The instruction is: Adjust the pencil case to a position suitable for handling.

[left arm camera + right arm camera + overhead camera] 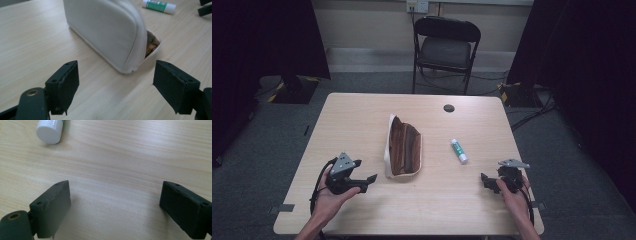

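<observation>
1. We hold the left gripper (371, 179) with jaws wide and nothing between them, apparently lined up on the near end of the pencil case (402, 147).
2. Our right gripper (484, 181), equally wide and empty, hovers over the pale woodgrain counter (362, 210).
3. The soft white case lies mid-counter, gaping on a brown lining.
4. Farther right lies a smooth cylindrical glue stick (459, 151).

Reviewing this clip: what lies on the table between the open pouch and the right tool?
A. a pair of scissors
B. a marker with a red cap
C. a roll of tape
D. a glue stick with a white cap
D: a glue stick with a white cap and green label lies between the pouch and the right tool.
</observation>
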Action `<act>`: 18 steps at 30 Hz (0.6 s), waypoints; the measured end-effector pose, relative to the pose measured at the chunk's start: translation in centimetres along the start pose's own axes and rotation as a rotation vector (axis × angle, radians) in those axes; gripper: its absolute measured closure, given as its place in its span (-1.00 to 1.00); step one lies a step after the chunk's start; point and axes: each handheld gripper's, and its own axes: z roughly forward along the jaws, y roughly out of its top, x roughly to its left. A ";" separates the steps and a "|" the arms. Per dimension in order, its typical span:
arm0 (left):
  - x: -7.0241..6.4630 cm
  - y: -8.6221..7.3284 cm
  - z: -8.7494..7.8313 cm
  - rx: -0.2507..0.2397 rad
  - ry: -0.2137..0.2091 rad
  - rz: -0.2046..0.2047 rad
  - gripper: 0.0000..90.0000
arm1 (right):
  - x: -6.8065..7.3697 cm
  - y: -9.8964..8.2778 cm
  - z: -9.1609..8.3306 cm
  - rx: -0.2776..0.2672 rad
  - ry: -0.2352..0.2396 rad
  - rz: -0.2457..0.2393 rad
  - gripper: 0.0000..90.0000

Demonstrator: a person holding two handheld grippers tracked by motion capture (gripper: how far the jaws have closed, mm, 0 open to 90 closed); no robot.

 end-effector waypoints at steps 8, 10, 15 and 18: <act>-0.8 2.0 1.0 -0.015 -0.028 0.054 -0.41 | 0.0 0.0 0.0 0.000 0.001 -0.001 -0.81; -0.9 2.8 1.9 -0.028 -0.028 0.033 -0.40 | 0.0 0.0 0.0 0.000 0.000 0.000 -0.80; -1.1 3.6 3.7 -0.041 -0.020 0.020 -0.36 | 0.0 0.0 0.0 0.000 0.001 0.000 -0.81; -1.2 4.0 4.7 -0.044 -0.003 0.024 -0.35 | 0.0 0.0 0.0 0.000 0.001 -0.001 -0.81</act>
